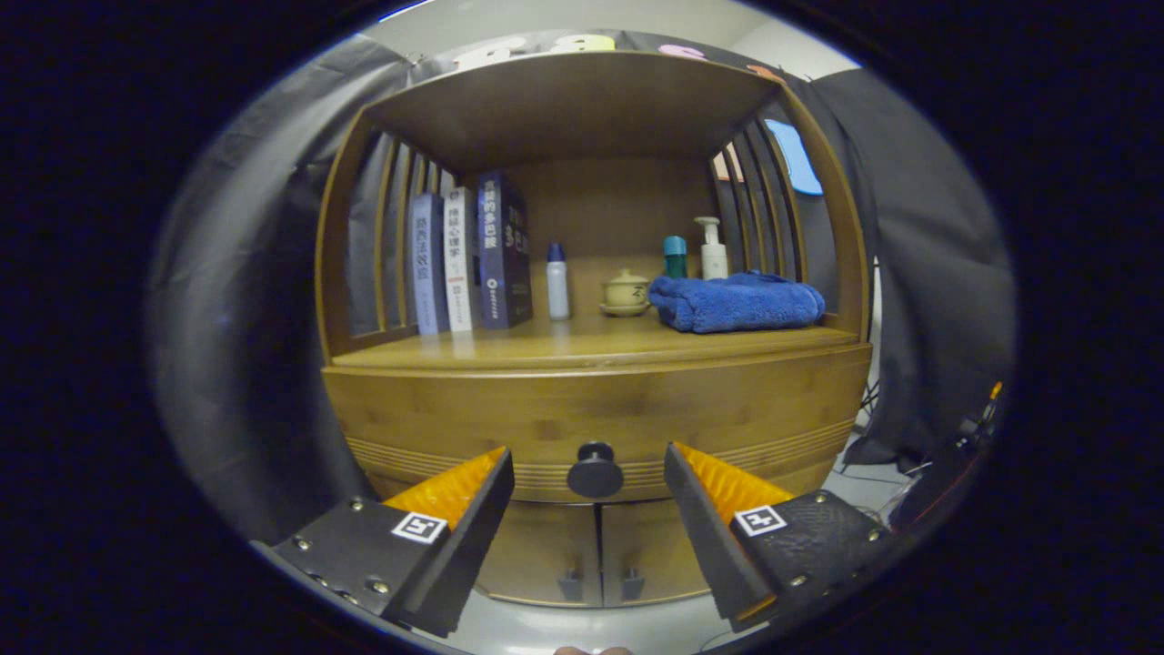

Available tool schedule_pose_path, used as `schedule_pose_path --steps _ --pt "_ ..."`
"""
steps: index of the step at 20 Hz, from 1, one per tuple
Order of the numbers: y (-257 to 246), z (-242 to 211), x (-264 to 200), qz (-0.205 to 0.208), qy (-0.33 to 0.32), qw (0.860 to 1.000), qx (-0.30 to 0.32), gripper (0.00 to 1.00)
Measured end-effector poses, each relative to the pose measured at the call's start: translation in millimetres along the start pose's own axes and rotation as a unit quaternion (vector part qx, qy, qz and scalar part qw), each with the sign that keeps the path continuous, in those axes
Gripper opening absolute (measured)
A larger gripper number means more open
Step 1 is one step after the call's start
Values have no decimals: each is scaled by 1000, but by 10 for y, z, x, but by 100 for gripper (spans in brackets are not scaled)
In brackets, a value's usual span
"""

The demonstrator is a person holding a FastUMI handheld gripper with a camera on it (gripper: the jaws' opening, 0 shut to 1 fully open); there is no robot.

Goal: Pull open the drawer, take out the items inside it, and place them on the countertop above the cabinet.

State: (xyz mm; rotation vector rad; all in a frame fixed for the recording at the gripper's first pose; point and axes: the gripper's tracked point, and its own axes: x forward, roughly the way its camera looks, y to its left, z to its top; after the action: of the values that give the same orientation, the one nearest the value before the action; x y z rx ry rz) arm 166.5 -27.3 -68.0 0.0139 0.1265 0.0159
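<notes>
Drawer closed; tongs spread around knob

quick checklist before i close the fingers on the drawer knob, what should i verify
1. Gripper open wide enough for the knob: ok, both fingers stand apart.
2. Drawer knob centred between the fingers: ok.
3. Fingers far enough forward to clamp the knob: cannot tell, depth is unclear.
4. Drawer shut, ready to pull: ok, front sits flush.
5. Free countertop for the items: ok, bare strip in front of the books and blue towel.
6. Drawer contents: cannot tell, hidden.
</notes>
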Motion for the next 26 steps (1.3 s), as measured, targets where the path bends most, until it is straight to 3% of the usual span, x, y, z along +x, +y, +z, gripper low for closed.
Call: schedule_pose_path --steps 4,8,10,12,13,26 --pt "24 -275 423 11 47 999 17 99" --pt "60 -331 474 25 53 998 10 42" --pt "55 -322 468 22 37 999 -14 42" --pt "77 -327 405 32 42 999 1 39" --pt "81 -344 389 37 41 998 10 32" --pt "61 -470 -800 17 -4 1000 2 32"
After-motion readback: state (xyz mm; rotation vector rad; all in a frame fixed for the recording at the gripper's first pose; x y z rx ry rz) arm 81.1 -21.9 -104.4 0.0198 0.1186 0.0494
